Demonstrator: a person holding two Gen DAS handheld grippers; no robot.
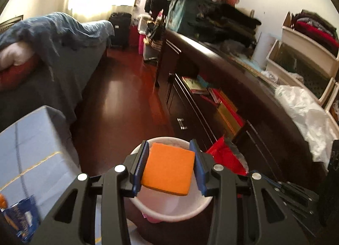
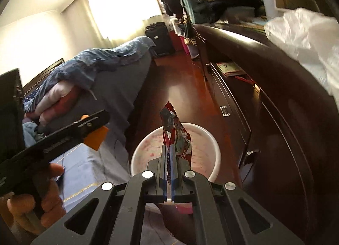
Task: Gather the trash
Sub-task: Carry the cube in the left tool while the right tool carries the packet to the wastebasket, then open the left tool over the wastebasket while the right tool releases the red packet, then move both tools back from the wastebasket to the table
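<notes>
Squarely between the blue pads of the left gripper [image 1: 171, 165] sits an orange sponge [image 1: 168, 168], its two side edges touching the pads, so the jaws are closed on it. It hangs over the white wastebasket [image 1: 137, 201], whose rim curves below it from about 9 o'clock round to 4 o'clock. A red bag [image 1: 224, 156] lies just beside the basket at 2 o'clock, against the dark dresser [image 1: 264, 113].

From the right wrist camera, the right gripper [image 2: 168, 156] has its jaws nearly together, pinching a crumpled red snack wrapper [image 2: 177, 134] by its lower end; the wrapper sticks up past the fingertips toward 12 o'clock. It is held above the open mouth of the same wastebasket [image 2: 214, 141]; the inner wall shows pinkish speckles, and whether anything lies at the bottom cannot be told. At 9 o'clock the left gripper [image 2: 93, 126] appears side-on with the sponge [image 2: 96, 139] showing orange beneath it. A white plastic bag [image 2: 305, 39] rests on the dresser top at 2 o'clock.
</notes>
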